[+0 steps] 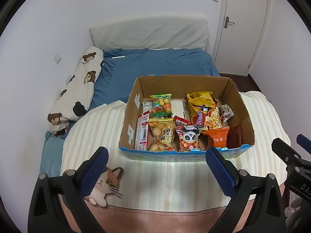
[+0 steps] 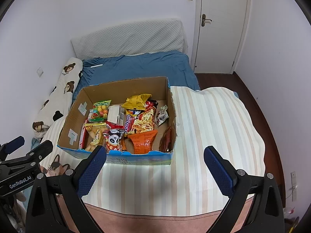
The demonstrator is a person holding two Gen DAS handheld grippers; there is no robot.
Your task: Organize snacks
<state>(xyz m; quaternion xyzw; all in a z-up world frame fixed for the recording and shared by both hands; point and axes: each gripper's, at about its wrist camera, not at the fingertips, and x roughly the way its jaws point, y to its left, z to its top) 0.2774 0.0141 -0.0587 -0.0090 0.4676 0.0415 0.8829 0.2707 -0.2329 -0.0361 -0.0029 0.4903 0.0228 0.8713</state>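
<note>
An open cardboard box (image 1: 241, 104) (image 2: 169, 97) sits on a striped blanket (image 1: 165, 180) (image 2: 204, 136) on the bed. It holds several snack packs: a yellow bag (image 1: 200, 99) (image 2: 137, 102), an orange bag (image 1: 218, 136) (image 2: 144, 141), a panda pack (image 1: 188, 137) (image 2: 114, 142), a cookie bag (image 1: 162, 136) (image 2: 95, 136), and a candy-ball bag (image 1: 161, 104) (image 2: 101, 108). My left gripper (image 1: 156, 155) is open and empty, just short of the box's front edge. My right gripper (image 2: 155, 154) is open and empty, in front of the box's right front corner.
A blue sheet (image 1: 155, 64) (image 2: 140, 66) covers the far bed, with a bear-print pillow (image 1: 81, 85) (image 2: 60, 91) along the left wall. A white door (image 1: 243, 23) (image 2: 221, 23) stands at the back right. Dark floor (image 2: 258, 104) runs right of the bed.
</note>
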